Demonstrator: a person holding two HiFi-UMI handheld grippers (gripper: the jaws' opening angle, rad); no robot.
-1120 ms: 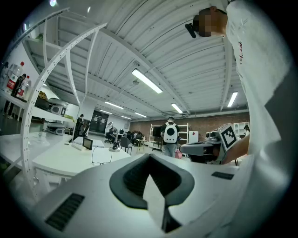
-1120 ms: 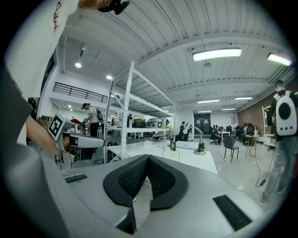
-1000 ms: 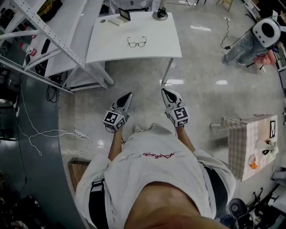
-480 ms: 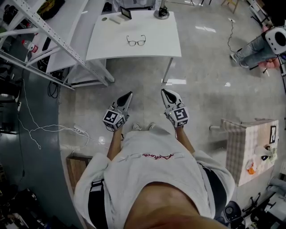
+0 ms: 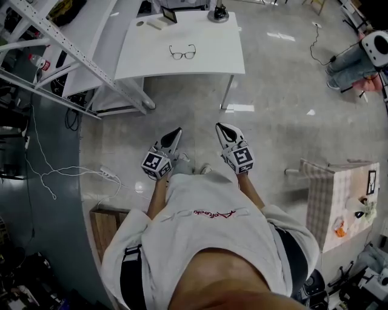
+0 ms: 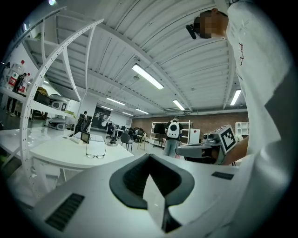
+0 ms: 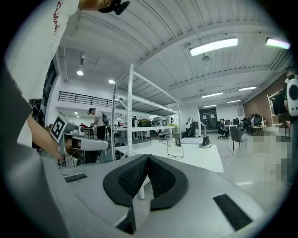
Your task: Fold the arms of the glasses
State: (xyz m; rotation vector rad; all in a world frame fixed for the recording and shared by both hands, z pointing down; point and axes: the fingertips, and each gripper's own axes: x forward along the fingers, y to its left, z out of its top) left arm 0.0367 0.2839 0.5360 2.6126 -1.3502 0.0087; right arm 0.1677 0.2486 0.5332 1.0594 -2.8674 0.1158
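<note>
Nearest, held low in front of the body over the floor (image 5: 182,109): left tongs (image 5: 175,134), pressed together with nothing between them, and right tongs (image 5: 222,129), likewise closed and empty. Side by side, both aimed forward toward the far end of the scene. On each, a cube with black-and-white square markers.

Further out, beyond a stretch of pale floor: a white surface (image 5: 212,57), and near its middle, the glasses (image 5: 182,52). Well apart from both tongs, straight ahead and slightly left of the midline between them. Dark thin frame, long axis running left to right, lenses toward the near edge. Arms apparently unfolded, pointing away to the far edge.

Judged from that layout: left tongs more nearly in line with the glasses, right tongs a little off to the right. Neither within reach, so folding not yet begun, and an approach to the near edge of the surface needed first.

At the far edge of the surface, a small upright screen (image 5: 169,17) and a dark stand (image 5: 217,13). To the left, white metal shelving (image 5: 73,54). At the far right, a table (image 5: 339,200) under a checked cloth.

Writing: red script across the person's pale shirt (image 5: 213,211), too small to read. No brand or label legible on the glasses.
</note>
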